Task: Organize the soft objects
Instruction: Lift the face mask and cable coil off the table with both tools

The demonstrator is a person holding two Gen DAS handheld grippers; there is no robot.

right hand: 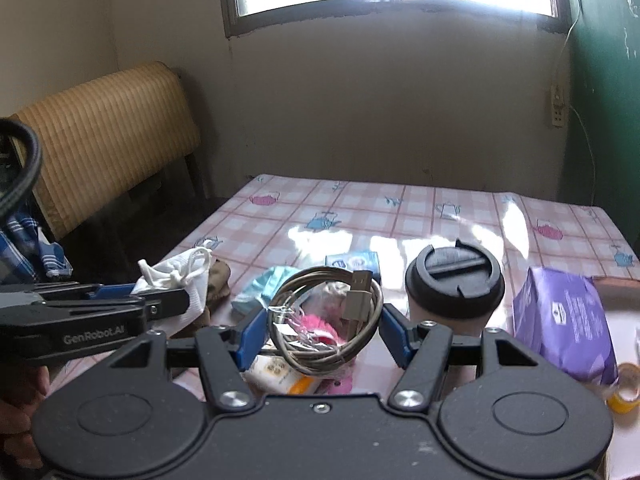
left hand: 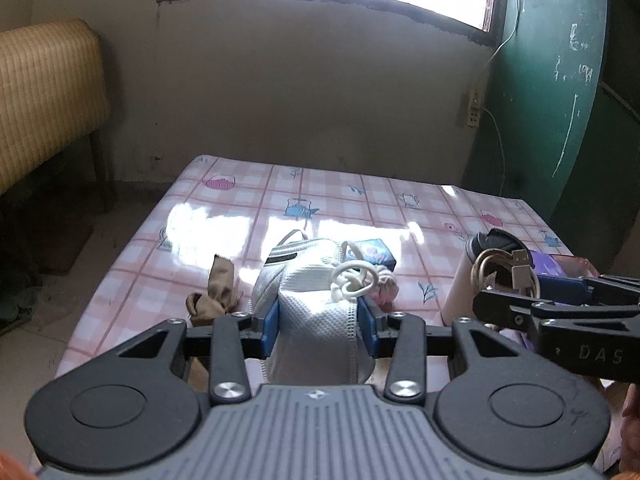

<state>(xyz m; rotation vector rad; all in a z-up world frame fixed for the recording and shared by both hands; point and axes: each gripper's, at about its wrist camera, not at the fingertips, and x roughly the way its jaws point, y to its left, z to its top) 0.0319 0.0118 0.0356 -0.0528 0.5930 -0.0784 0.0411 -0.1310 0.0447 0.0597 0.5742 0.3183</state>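
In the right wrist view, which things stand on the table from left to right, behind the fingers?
White face mask → coiled USB cable → cup with black lid → purple packet → yellow tape roll.

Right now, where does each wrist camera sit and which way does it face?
Left wrist: on the left gripper, facing forward and down over the checked table toward the window; jaws shut on a white face mask; the right gripper enters at right.
Right wrist: on the right gripper, facing the same way; jaws hold a coiled USB cable; the left gripper enters at left.
Shared: table, mask, cable, lidded cup, both grippers.
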